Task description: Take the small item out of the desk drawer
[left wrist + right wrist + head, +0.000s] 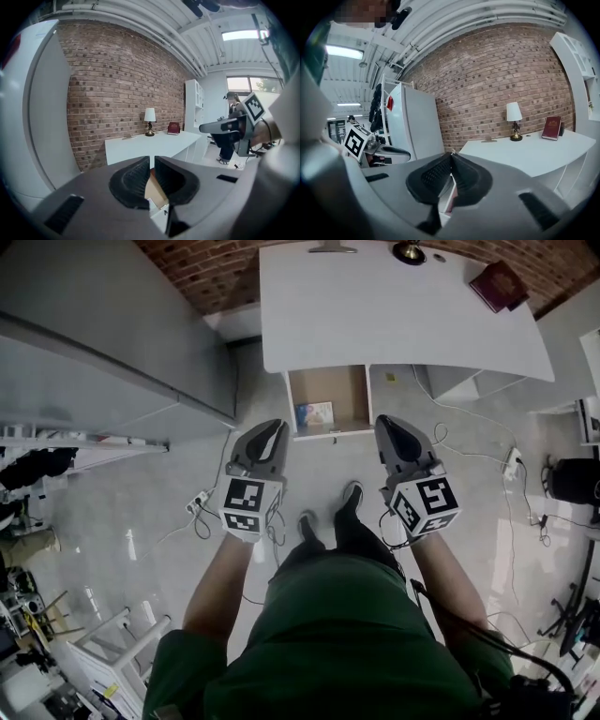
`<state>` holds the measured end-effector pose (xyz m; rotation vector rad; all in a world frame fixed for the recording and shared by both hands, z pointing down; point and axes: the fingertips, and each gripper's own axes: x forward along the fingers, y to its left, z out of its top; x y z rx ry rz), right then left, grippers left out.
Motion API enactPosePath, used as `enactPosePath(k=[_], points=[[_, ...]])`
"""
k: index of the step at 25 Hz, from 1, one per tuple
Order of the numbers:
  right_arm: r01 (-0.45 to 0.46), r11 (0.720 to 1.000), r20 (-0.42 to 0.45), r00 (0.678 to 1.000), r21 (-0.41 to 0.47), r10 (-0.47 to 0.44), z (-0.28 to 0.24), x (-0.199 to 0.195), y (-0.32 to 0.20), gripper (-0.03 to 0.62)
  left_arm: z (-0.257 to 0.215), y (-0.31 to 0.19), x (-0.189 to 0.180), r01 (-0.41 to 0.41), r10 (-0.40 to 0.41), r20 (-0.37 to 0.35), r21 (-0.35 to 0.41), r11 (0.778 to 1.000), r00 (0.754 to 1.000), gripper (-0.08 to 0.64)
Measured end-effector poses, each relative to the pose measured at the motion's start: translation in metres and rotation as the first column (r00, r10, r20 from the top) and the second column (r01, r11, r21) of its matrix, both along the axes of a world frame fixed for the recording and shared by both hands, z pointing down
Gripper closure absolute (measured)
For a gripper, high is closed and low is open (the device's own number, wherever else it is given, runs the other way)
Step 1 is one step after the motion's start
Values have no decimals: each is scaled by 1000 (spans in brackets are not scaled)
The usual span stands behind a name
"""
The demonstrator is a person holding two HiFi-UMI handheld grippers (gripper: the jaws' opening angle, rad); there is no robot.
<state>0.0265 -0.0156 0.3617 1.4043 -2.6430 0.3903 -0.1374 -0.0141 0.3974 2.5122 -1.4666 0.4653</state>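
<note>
Facing the white desk [403,315], with its drawer [349,390] standing open toward the person's feet. The small item [315,414], seemingly a flat blue-and-white packet or card, lies on the drawer floor in the near left corner, just behind the front panel. Its long axis runs across the drawer, side to side in the head view.

Left gripper [270,437]: jaws nearly pressed together with only a slit between them, nothing held.
Right gripper [397,432]: jaws meet at the tips, empty.

Both hover short of the drawer front, one on either side. The item lies ahead and slightly right of the left gripper, which is the nearer. From the right gripper it sits ahead and well left.

Judgement: the left gripper must spread its jaws before reaching over the front panel.
</note>
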Motion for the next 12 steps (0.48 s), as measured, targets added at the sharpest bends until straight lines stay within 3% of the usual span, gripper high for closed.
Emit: enactPosePath(k=[12], points=[[66,996,49,997,-67,-63,42,42,-61,591,78,-60,43,-16,37,149,-139,990,988,531]])
